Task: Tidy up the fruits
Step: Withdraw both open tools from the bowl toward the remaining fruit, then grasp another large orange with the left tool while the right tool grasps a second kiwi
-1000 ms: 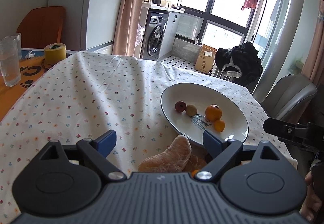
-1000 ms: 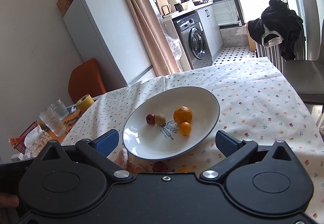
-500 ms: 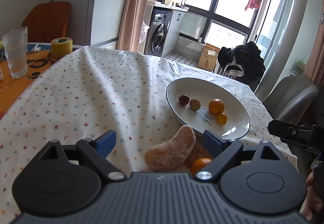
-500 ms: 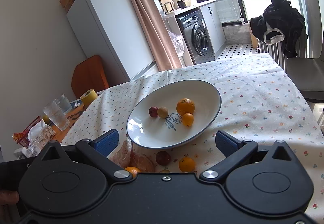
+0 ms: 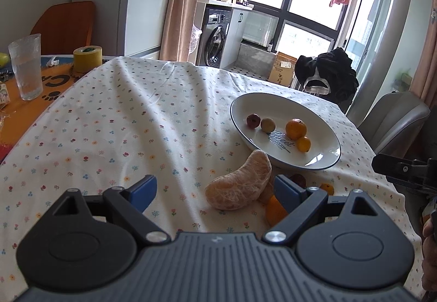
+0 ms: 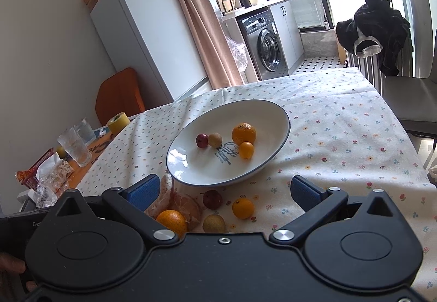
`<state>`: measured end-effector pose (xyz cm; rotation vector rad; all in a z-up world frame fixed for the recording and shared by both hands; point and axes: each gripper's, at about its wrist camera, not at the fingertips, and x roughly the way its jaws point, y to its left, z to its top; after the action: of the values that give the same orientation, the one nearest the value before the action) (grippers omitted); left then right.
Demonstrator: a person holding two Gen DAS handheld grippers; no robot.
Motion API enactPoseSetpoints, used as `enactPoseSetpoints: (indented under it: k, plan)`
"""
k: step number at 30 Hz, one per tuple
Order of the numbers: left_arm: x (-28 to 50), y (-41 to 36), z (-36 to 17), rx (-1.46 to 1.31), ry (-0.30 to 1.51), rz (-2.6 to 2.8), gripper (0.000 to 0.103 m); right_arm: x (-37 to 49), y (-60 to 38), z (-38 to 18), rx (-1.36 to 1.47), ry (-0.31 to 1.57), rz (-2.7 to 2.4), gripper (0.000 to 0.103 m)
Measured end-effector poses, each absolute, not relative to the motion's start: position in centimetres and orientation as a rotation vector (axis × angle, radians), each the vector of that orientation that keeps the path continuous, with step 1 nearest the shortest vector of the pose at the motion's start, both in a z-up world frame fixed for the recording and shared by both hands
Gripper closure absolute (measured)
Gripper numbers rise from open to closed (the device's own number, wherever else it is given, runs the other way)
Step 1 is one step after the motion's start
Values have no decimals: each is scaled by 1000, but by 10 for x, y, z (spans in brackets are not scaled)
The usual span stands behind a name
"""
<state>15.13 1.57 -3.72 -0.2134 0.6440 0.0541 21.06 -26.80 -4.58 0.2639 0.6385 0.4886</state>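
Note:
A white oval plate (image 6: 275, 121) (image 5: 325, 138) on the flowered tablecloth holds a large orange (image 6: 244, 133), a small orange (image 6: 246, 150), a red fruit (image 6: 201, 140) and a brownish fruit (image 6: 215, 139). On the cloth in front of it lie peeled pomelo segments (image 5: 240, 184) (image 6: 177, 201), an orange (image 6: 172, 220), a small orange (image 6: 242, 208), a red fruit (image 6: 212, 198) and a brownish fruit (image 6: 213, 222). My left gripper (image 5: 215, 190) is open, with the pomelo segment just ahead between its fingers. My right gripper (image 6: 224, 190) is open above the loose fruit, holding nothing.
Two glasses (image 6: 75, 149) and a yellow tape roll (image 5: 87, 59) stand at the table's left, with snack wrappers (image 6: 46, 176) near them. A grey chair (image 5: 393, 116) with a black garment (image 5: 327, 72) behind it is at the right. An orange chair (image 5: 65, 20) stands far left.
Both grippers have pulled back and up from the plate, so the loose fruit on the cloth in front of it has come into view. Both stay open.

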Motion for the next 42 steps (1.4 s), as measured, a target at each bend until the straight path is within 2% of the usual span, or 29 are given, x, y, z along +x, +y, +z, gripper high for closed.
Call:
enactPoseSetpoints:
  k: [17, 26, 31, 34, 39, 42]
  plan:
    - [138, 3, -56, -198, 686, -27, 12, 192, -268, -65, 208, 699, 529, 0]
    - [137, -6, -59, -194, 685, -78, 15, 186, -267, -73, 195, 711, 537, 0]
    - [141, -13, -61, -195, 690, -108, 21, 184, -262, -74, 186, 705, 564, 2]
    - [145, -16, -62, -208, 698, -120, 25, 186, -260, -75, 187, 706, 574, 6]
    - [154, -22, -64, -210, 711, -134, 31, 193, -257, -79, 191, 726, 586, 22]
    - [161, -26, -67, -223, 731, -141, 36, 197, -255, -82, 199, 736, 587, 28]
